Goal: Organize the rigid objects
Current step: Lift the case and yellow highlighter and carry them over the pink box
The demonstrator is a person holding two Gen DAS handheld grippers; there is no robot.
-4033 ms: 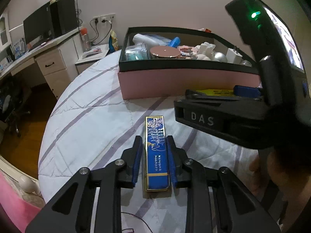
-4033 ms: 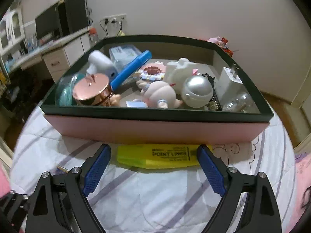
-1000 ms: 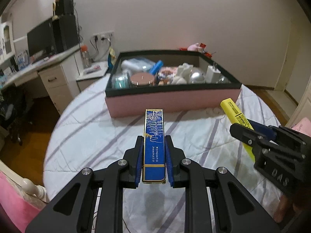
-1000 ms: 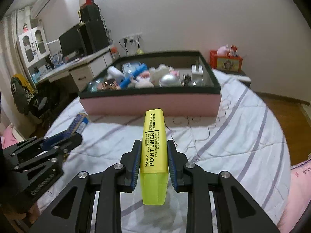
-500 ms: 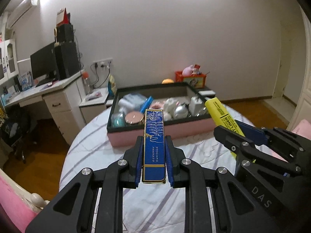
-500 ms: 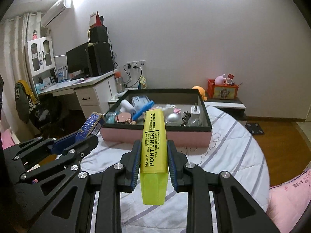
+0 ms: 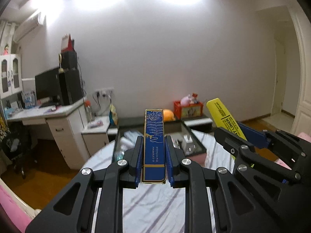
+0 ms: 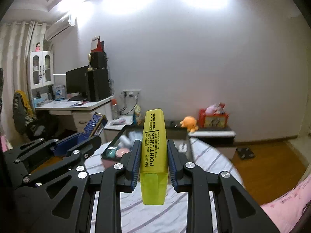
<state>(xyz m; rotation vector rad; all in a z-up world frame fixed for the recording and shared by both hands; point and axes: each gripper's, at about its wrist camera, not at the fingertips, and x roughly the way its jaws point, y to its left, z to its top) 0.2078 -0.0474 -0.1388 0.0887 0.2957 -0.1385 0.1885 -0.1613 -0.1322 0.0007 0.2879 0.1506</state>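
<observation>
Left wrist view: two grippers up. Left gripper (image 7: 153,151) clamps one blue box (image 7: 154,145); right gripper (image 8: 153,156) clamps one yellow highlighter (image 8: 154,155), both above the bed (image 7: 155,203), before one tray (image 7: 196,141).

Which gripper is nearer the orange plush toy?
Right. The right gripper, shut on the yellow highlighter, is beside the left gripper, on the side of the orange plush toy; both are well short.
</observation>
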